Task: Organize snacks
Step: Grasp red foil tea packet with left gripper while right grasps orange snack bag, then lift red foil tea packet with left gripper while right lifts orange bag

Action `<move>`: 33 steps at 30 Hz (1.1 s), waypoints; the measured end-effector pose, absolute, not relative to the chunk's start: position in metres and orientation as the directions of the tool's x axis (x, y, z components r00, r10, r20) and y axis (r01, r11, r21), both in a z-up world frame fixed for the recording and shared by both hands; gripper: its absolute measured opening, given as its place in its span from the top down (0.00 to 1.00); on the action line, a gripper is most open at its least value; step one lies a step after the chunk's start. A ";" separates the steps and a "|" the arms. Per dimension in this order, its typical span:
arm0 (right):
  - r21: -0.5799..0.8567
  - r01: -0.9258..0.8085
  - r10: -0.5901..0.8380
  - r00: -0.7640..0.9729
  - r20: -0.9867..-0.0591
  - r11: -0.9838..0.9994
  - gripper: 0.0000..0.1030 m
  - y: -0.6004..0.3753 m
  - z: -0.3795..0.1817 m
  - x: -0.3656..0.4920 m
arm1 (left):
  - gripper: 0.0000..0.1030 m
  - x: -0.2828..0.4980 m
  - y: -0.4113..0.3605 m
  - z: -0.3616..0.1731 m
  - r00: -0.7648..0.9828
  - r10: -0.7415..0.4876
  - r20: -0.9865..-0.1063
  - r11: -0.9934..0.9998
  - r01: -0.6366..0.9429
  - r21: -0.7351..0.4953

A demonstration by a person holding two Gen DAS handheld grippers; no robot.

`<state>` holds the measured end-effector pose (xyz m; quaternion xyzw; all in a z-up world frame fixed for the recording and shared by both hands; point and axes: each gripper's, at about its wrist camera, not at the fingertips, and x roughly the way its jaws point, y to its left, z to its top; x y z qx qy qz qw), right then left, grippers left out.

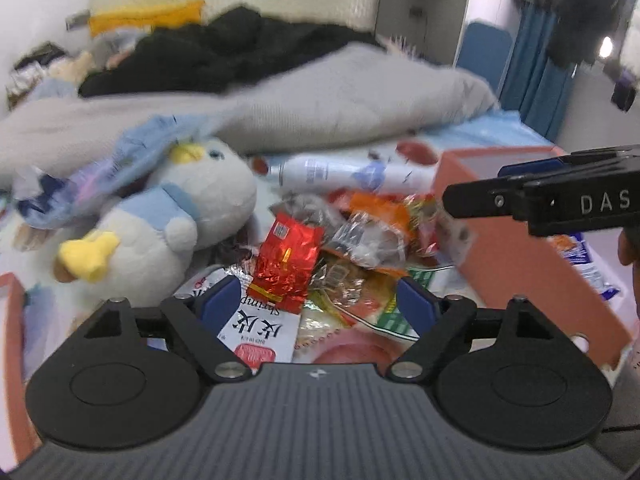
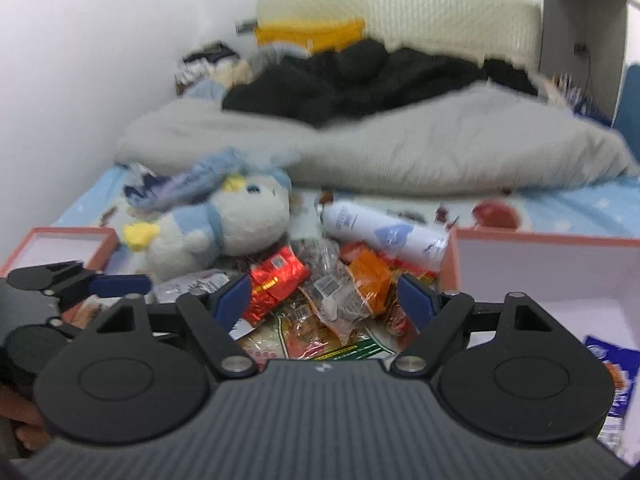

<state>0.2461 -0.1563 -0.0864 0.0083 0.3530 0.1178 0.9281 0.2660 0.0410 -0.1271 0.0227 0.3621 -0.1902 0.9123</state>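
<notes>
A heap of snack packets lies on the bed sheet: a red foil packet, a white shrimp packet, an orange packet and clear-wrapped pieces. My left gripper hangs open just over the near side of the heap, its blue pads pressing on nothing. My right gripper is open too, above the same heap. It enters the left wrist view from the right. A salmon-pink box stands right of the heap with a blue-and-white packet inside.
A second pink box stands at the left. A plush penguin and a white spray can lie just behind the snacks. Farther back are a grey blanket and black clothing.
</notes>
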 end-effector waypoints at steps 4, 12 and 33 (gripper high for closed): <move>0.096 -0.197 0.204 0.661 -0.722 0.976 0.25 -0.153 -0.101 0.285 | 0.15 0.307 0.034 -0.145 0.618 -0.326 -0.716 0.920 0.381 -0.091; 0.088 -0.165 0.163 0.526 -0.834 0.982 0.25 -0.148 -0.147 0.339 | 0.25 0.349 0.017 -0.181 0.562 -0.253 -0.787 0.900 0.436 0.022; -0.009 -0.154 0.081 0.565 -0.821 0.988 0.49 -0.140 -0.179 0.352 | 0.44 0.340 0.004 -0.205 0.647 -0.198 -0.736 0.883 0.444 0.152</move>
